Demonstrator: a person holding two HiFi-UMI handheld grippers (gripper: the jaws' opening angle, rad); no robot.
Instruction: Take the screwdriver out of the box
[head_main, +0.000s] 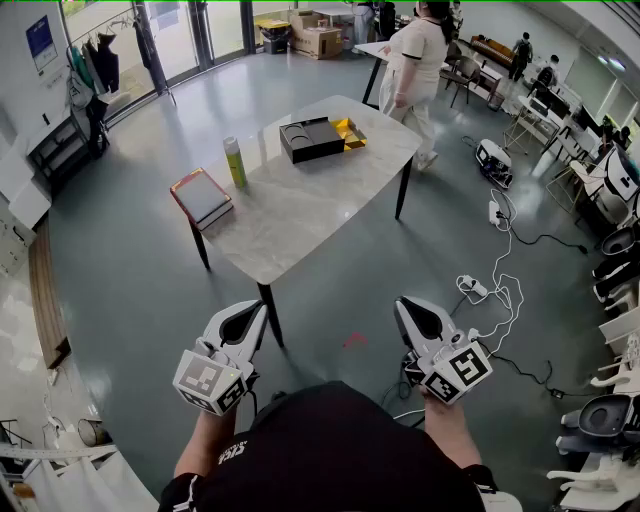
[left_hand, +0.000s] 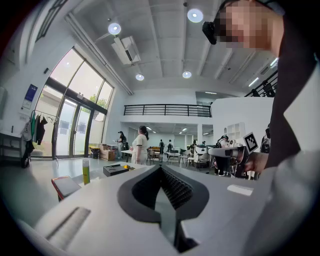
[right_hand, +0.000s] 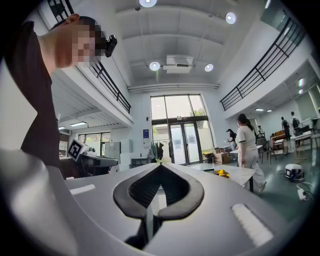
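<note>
Black box (head_main: 312, 138) lies on the marble table (head_main: 300, 220), at twelve o'clock from both grippers; I cannot make out the screwdriver inside. Left gripper (head_main: 250, 318) and right gripper (head_main: 415, 315) are clenched and empty. The approach is still to come: next, walk up, then open the jaws.

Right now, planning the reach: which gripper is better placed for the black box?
Left, slightly: the left gripper is nearer the table's corner, and its view shows the black box. Both are shut.

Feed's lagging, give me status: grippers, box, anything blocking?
Left gripper and right gripper shut, empty, short of the table. Black box on its far end; screwdriver not visible. Nothing in the way.
</note>
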